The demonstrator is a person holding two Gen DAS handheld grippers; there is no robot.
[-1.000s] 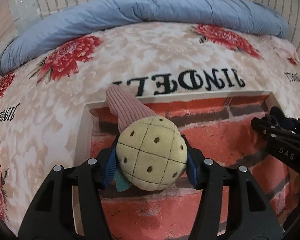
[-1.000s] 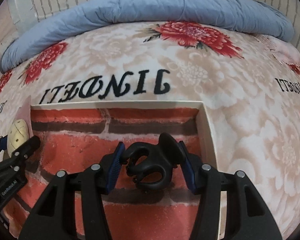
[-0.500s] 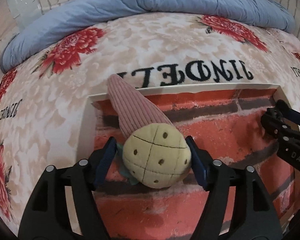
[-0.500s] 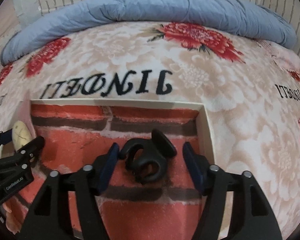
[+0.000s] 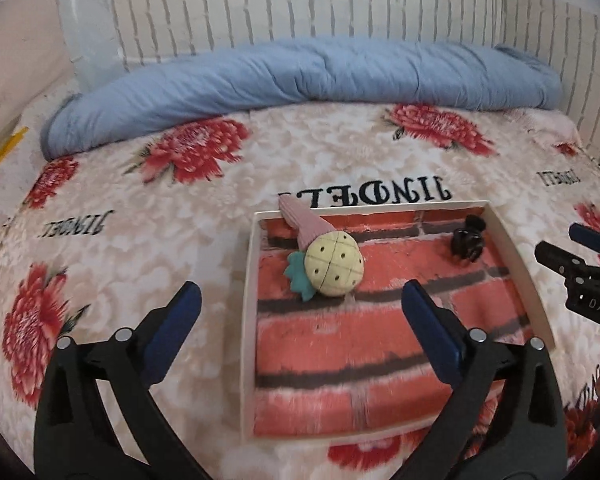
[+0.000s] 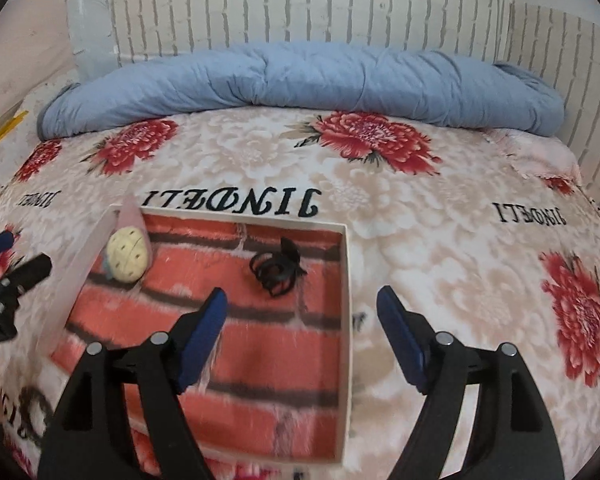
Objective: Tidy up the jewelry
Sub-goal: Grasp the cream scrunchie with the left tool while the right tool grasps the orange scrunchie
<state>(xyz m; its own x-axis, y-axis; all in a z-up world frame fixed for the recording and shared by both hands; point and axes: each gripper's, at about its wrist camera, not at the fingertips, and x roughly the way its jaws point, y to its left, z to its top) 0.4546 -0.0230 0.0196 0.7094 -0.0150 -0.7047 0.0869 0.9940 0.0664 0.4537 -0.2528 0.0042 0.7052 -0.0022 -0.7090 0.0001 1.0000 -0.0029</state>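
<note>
We find the left claw (image 5: 300, 308) spread wide with nothing between its blue pads (image 5: 178, 320), held above the near left part of a shallow white-walled tray (image 5: 247, 320) lined with a red brick print. Just ahead of this claw, inside the tray by its far left corner, lies a plush pineapple hair clip (image 5: 334, 266): yellow quilted head, teal leaves to the left, and a pink ribbed part that leans over the far rim. Further ahead and to the right, near the far right corner of the tray, sits a black claw-style hair clip (image 5: 467, 242), well apart from the pineapple piece. We see the right claw (image 6: 302, 334) likewise wide open and holding nothing; its left pad hangs over the tray lining, its right pad over the bedspread beyond the tray's right wall. The black hair clip (image 6: 278, 270) rests just ahead of that left pad, untouched. The pineapple clip (image 6: 127, 260) shows far to the left in this view, partly blurred by the tray's left wall. The tray rests on a bed (image 6: 440, 240) with a cream and red floral cover, and a rolled blue quilt (image 6: 300, 80) lies along the far edge against a white brick-pattern wall (image 6: 340, 8).
</note>
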